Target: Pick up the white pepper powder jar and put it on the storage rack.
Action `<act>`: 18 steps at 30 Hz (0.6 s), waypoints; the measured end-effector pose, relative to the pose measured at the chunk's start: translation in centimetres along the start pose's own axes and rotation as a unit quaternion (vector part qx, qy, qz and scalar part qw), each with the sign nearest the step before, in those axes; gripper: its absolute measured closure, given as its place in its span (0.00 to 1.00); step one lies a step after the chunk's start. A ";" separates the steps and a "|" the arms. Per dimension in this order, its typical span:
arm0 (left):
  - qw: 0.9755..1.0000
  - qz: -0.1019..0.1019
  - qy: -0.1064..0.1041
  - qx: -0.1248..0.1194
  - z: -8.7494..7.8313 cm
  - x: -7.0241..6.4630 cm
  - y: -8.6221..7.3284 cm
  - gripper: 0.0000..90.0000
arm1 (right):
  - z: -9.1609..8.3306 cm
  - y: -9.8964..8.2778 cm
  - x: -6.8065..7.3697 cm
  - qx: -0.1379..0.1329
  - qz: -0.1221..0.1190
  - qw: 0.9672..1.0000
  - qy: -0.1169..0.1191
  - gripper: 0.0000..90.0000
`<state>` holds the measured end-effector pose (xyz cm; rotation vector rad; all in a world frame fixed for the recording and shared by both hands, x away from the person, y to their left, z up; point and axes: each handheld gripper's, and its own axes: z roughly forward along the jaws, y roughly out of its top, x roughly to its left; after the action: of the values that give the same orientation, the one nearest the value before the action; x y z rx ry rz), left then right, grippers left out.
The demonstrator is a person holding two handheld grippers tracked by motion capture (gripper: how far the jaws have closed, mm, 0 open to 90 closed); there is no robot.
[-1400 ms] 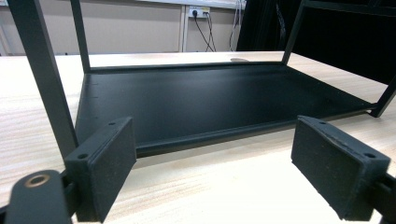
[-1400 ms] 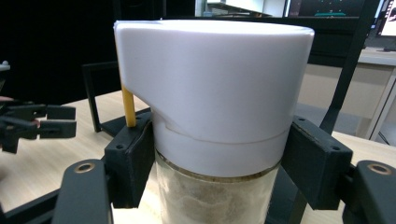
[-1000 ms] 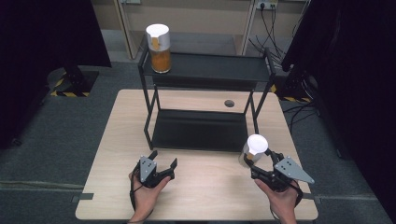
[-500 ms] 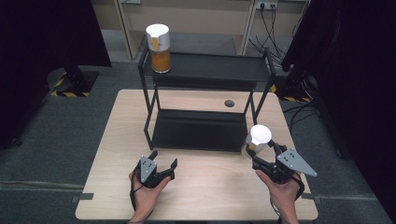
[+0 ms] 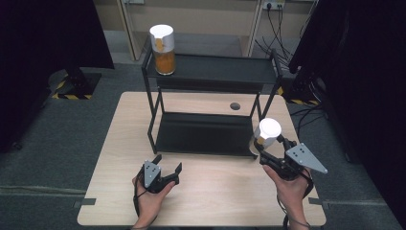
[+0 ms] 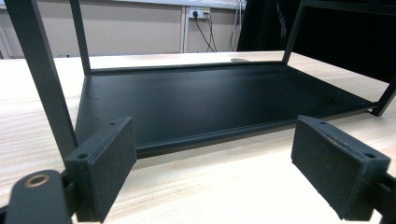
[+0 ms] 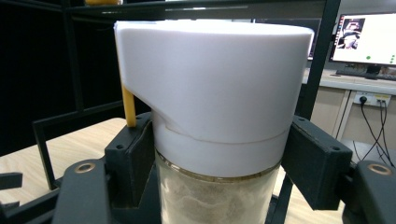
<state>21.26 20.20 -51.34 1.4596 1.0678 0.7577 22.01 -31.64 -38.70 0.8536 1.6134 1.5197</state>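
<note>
My right gripper [image 5: 269, 143] is shut on a white-capped jar [image 5: 267, 132] of pale powder, held just above the table by the front right leg of the black two-level rack [image 5: 210, 72]. In the right gripper view both pads [image 7: 132, 163] press the jar [image 7: 212, 102] just under its cap. A second white-capped jar [image 5: 163, 49], with orange contents, stands on the rack's top shelf at the far left. My left gripper [image 5: 167, 164] rests near the table's front edge, open with nothing between its pads [image 6: 105, 165], and faces the rack's lower shelf [image 6: 210, 102].
The wooden table [image 5: 119, 143] has a round cable hole [image 5: 234, 106] behind the rack. Dark curtains stand on both sides, and cables hang at the back wall. A monitor [image 7: 366, 39] is lit behind the rack in the right gripper view.
My right gripper has lifted the powder jar a little and carried it slightly right, away from the rack's lower shelf. The left gripper has stayed where it was.
</note>
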 end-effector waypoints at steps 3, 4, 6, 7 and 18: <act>1.000 0.000 0.000 0.000 0.0 0.0 0.0 0.15 | 0.2 0.4 0.0 -0.002 0.000 1.000 -0.002 0.34; 1.000 0.000 0.000 -0.001 0.0 0.0 0.0 0.15 | 0.3 0.5 0.0 -0.003 0.001 1.000 -0.003 0.34; 1.000 0.001 0.000 0.000 0.0 0.0 0.0 0.15 | 0.4 0.6 0.1 -0.006 0.002 1.000 -0.004 0.34; 1.000 0.001 0.000 0.000 0.0 0.0 0.0 0.15 | 0.4 0.7 0.1 -0.008 0.002 1.000 -0.004 0.34; 1.000 0.000 0.000 0.000 0.0 0.0 0.0 0.15 | 1.1 2.2 0.3 -0.021 0.002 1.000 -0.008 0.34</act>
<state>21.25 20.20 -51.35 1.4598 1.0669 0.7581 22.79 -30.70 -36.58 0.8453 1.5638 1.5408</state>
